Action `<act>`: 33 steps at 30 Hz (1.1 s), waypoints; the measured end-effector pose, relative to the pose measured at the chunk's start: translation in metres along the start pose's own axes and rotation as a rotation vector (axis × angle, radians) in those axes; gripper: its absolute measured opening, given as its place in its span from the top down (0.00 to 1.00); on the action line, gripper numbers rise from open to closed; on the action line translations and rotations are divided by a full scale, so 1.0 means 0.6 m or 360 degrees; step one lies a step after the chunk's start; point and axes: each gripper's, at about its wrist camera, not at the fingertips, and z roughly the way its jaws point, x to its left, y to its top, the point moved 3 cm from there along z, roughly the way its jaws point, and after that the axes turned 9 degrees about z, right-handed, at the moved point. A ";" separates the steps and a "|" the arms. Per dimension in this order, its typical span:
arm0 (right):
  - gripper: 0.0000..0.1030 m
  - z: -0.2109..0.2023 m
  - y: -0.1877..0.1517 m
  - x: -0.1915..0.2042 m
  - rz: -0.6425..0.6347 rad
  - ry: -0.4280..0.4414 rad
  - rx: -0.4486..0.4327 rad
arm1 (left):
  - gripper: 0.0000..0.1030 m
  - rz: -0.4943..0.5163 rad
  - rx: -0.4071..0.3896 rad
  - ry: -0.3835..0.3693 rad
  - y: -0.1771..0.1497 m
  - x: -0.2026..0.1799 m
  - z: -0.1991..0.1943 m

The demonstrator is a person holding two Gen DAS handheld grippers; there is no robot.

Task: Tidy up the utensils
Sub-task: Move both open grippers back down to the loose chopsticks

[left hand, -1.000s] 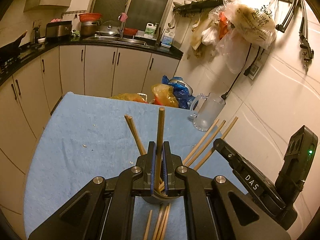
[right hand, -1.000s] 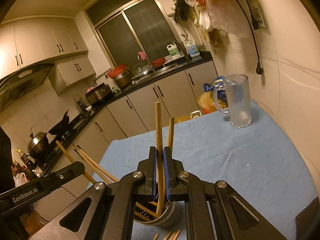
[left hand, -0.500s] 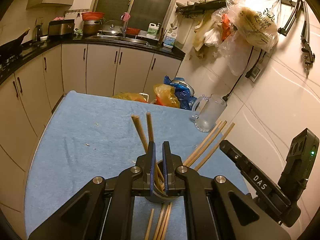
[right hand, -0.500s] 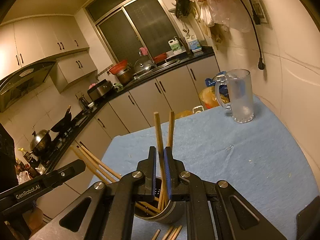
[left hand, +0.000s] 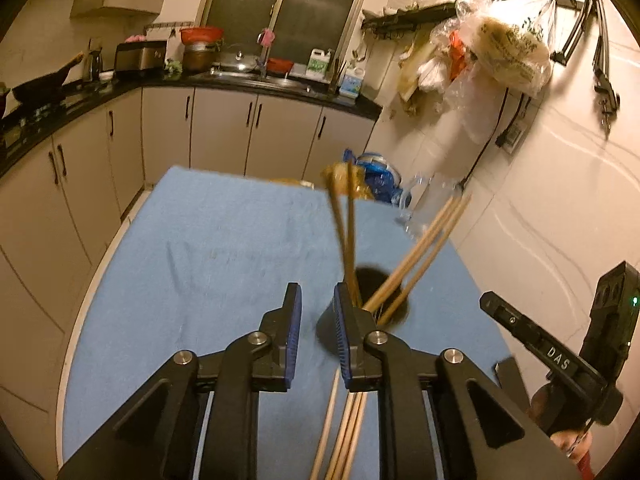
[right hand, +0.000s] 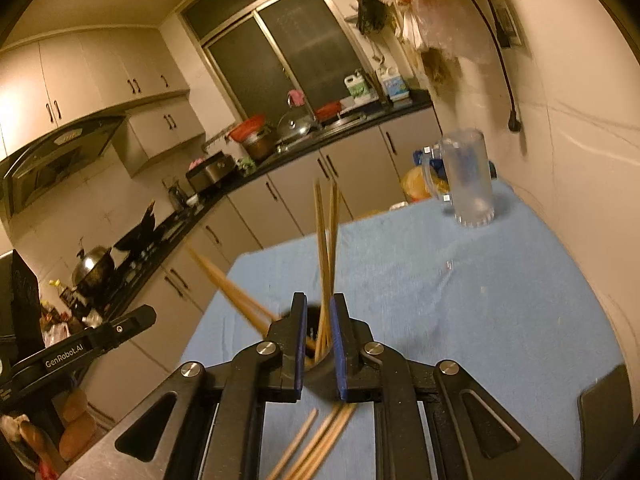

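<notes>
A dark round utensil cup (left hand: 362, 308) stands on the blue cloth (left hand: 224, 248) with several wooden chopsticks (left hand: 416, 256) leaning in it. My left gripper (left hand: 317, 322) is open and empty, just left of the cup. My right gripper (right hand: 319, 338) is open around the cup (right hand: 316, 360); upright chopsticks (right hand: 324, 248) rise between its jaws, not gripped. More loose chopsticks (left hand: 344, 432) lie on the cloth below the left gripper, and also show in the right wrist view (right hand: 316, 440). The right gripper's body (left hand: 560, 364) shows at the right.
A clear glass mug (right hand: 466, 178) stands at the table's far right by the tiled wall. Plastic bags (left hand: 360, 184) sit beyond the table's far edge. Kitchen cabinets and counter (left hand: 240, 84) run behind. The left gripper's body (right hand: 72, 354) is at the left.
Both grippers have opened and released their chopsticks, which now stand in the cup. The left gripper has shifted left of the cup.
</notes>
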 end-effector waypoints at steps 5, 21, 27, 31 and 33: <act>0.87 0.002 -0.070 -0.024 0.0008 -0.0045 0.0113 | 0.85 0.0013 0.0137 0.0022 -0.098 0.005 0.012; 0.87 0.022 -0.208 -0.072 0.0046 -0.0159 0.0391 | 0.85 0.0177 0.0540 -0.0098 -0.202 -0.051 0.110; 0.82 0.018 -0.208 -0.076 0.0067 -0.0163 0.0384 | 0.85 0.0257 0.0656 -0.0133 -0.197 -0.072 0.160; 0.81 0.018 -0.206 -0.078 0.0081 -0.0154 0.0397 | 0.85 0.0286 0.0693 -0.0120 -0.192 -0.082 0.190; 0.81 0.019 -0.204 -0.079 0.0093 -0.0154 0.0404 | 0.85 0.0276 0.0692 -0.0063 -0.190 -0.078 0.196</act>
